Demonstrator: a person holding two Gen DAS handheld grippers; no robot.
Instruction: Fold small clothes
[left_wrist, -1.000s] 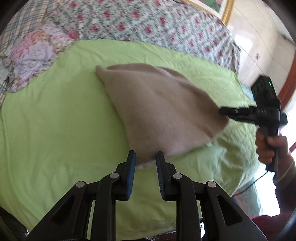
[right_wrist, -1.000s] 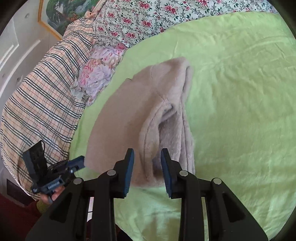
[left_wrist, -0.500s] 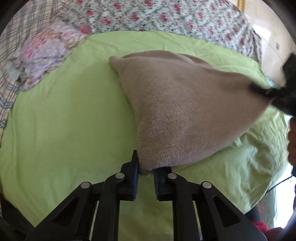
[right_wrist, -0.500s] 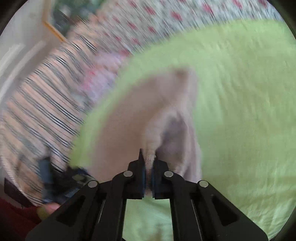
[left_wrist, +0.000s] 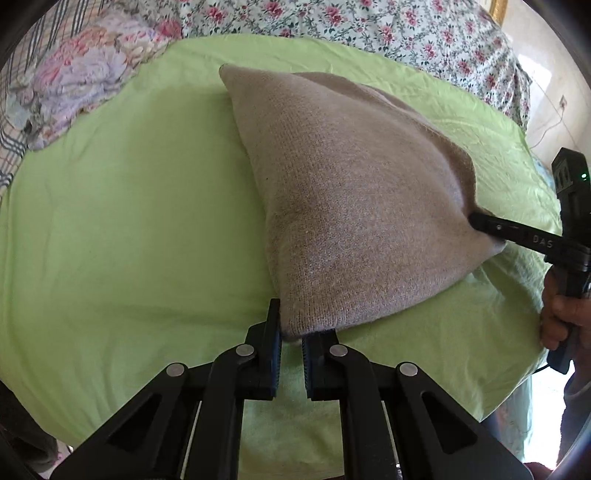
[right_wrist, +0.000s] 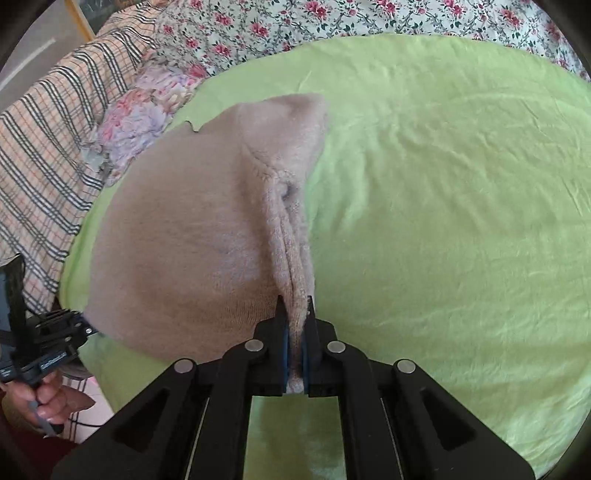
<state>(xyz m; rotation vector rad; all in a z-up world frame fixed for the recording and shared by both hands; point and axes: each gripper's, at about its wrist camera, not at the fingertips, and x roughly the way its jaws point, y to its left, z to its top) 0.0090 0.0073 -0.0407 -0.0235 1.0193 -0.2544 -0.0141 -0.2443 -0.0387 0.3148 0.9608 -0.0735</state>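
Note:
A beige knitted garment (left_wrist: 354, 199) lies on a light green sheet (left_wrist: 129, 229), stretched taut between both grippers. My left gripper (left_wrist: 290, 332) is shut on its near corner. At the right of the left wrist view my right gripper (left_wrist: 480, 221) bites the garment's far right corner, a hand below it. In the right wrist view the right gripper (right_wrist: 295, 321) is shut on a bunched, ridged edge of the garment (right_wrist: 192, 251). The left gripper (right_wrist: 79, 325) shows at the lower left of that view, at the garment's other corner, with a hand gripping its handle.
A floral bedspread (left_wrist: 332, 26) runs along the far side of the sheet. A pink and lilac flowered bundle (left_wrist: 85, 77) and a plaid blanket (right_wrist: 44, 140) lie at the left. The sheet's edge drops off near me and at the right.
Both grippers went from open to shut on the garment's corners. The garment now stands raised and taut between them instead of lying slack.

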